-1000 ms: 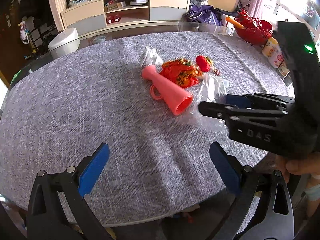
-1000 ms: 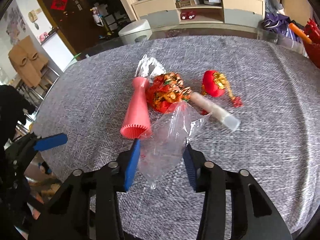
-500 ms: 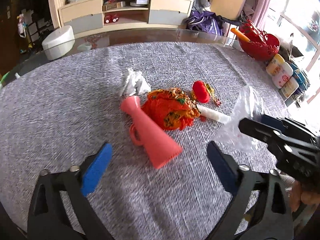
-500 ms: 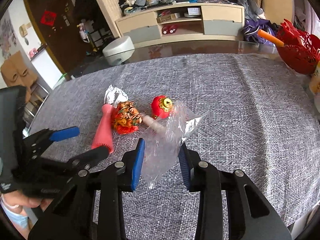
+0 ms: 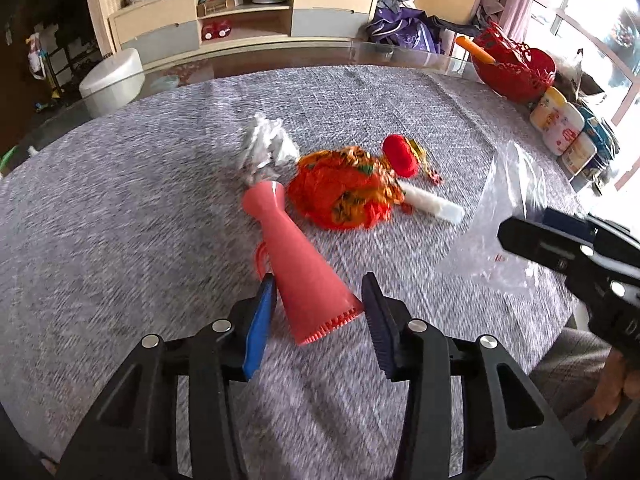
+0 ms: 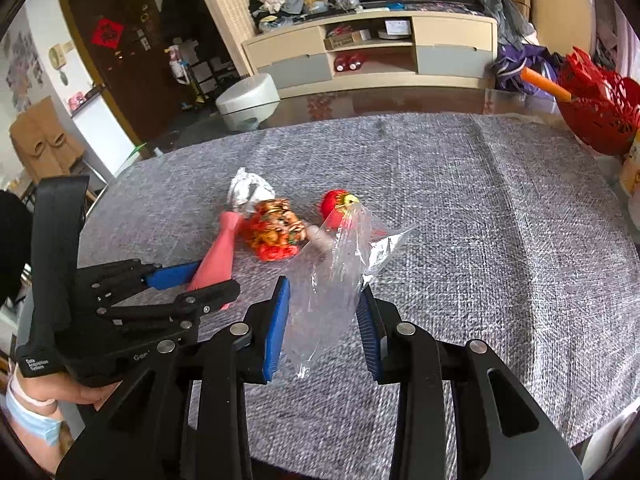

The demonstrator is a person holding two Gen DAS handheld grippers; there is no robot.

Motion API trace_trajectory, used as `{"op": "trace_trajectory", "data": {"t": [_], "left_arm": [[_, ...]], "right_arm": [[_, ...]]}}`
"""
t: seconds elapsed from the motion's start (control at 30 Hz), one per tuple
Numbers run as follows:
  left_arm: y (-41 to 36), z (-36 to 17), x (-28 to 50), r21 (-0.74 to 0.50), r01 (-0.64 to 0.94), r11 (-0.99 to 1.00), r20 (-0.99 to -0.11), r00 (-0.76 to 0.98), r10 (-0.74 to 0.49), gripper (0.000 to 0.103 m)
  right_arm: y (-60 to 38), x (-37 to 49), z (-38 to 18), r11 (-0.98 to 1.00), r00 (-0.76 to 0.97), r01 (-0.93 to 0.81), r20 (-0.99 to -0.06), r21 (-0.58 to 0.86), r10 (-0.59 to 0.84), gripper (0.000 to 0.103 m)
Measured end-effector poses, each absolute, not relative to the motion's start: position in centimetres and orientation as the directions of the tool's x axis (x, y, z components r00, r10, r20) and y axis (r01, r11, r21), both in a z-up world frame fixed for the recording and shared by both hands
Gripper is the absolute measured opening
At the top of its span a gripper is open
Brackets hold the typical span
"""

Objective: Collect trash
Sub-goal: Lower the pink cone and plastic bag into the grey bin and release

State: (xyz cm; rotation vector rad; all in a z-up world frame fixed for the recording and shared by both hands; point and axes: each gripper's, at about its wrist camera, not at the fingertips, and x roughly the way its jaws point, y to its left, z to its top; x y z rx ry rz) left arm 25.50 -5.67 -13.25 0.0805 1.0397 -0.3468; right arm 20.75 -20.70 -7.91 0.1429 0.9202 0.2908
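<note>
A pink cone-shaped funnel lies on the grey tablecloth. My left gripper has closed in around its wide end, one pad on each side, touching or nearly so. Beyond it lie an orange wrapper, a crumpled white paper, a red ornament and a white tube. My right gripper is shut on a clear plastic bag and holds it up to the right of the pile; the bag also shows in the left wrist view.
A red basket and several small bottles stand at the table's right edge. A white bin and a low cabinet are beyond the far edge. The tablecloth ends at the near edge.
My left gripper moved forward to the pink funnel and its jaws narrowed around the wide end. My right gripper lifted the bag and drew it back to the right.
</note>
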Motion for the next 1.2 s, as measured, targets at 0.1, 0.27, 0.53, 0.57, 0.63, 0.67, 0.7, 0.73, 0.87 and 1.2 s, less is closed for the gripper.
{"op": "trace_trajectory", "data": {"t": [0.1, 0.27, 0.53, 0.57, 0.63, 0.67, 0.7, 0.73, 0.87, 1.2], "left_arm": [[-4.8, -12.1, 23.8, -0.09, 0.316, 0.944, -0.843, 0.481, -0.241, 0.041], [-3.7, -9.8, 20.3, -0.075, 0.328, 0.942, -0.82, 0.517, -0.246, 0.04], [-2.7, -6.2, 13.5, -0.067, 0.352, 0.934, -0.773, 0.573, -0.272, 0.04], [-2.8, -6.0, 13.0, -0.066, 0.354, 0.933, -0.77, 0.577, -0.274, 0.039], [-2.7, -5.4, 11.1, -0.066, 0.363, 0.93, -0.761, 0.584, -0.282, 0.039], [-2.8, -5.3, 10.2, -0.066, 0.367, 0.928, -0.758, 0.586, -0.286, 0.039], [-2.7, -5.3, 9.5, -0.067, 0.369, 0.927, -0.757, 0.586, -0.288, 0.039], [-2.8, -5.3, 8.7, -0.068, 0.373, 0.925, -0.757, 0.585, -0.291, 0.038], [-2.9, -6.2, 5.9, -0.077, 0.392, 0.917, -0.766, 0.565, -0.305, 0.038], [-2.6, -11.5, 1.9, -0.126, 0.377, 0.918, -0.83, 0.466, -0.306, 0.038]], "right_arm": [[-20.2, 19.6, -7.2, 0.953, 0.576, -0.195, -0.76, 0.23, 0.301, 0.034], [-19.2, 17.1, -6.1, 0.954, 0.582, -0.215, -0.756, 0.21, 0.298, 0.034], [-18.3, 13.0, -4.4, 0.952, 0.598, -0.241, -0.744, 0.188, 0.298, 0.034], [-18.1, 12.4, -4.3, 0.952, 0.598, -0.243, -0.744, 0.187, 0.299, 0.034], [-18.0, 11.2, -4.2, 0.951, 0.6, -0.248, -0.741, 0.184, 0.3, 0.034], [-17.9, 10.6, -4.1, 0.951, 0.601, -0.251, -0.741, 0.181, 0.3, 0.034], [-17.9, 10.0, -4.1, 0.951, 0.6, -0.253, -0.741, 0.18, 0.3, 0.034], [-17.8, 9.6, -4.2, 0.95, 0.599, -0.254, -0.743, 0.179, 0.3, 0.034], [-16.9, 7.5, -5.0, 0.948, 0.577, -0.271, -0.759, 0.168, 0.3, 0.034], [-17.0, 4.3, -9.6, 0.94, 0.49, -0.252, -0.808, 0.228, 0.327, 0.034]]}}
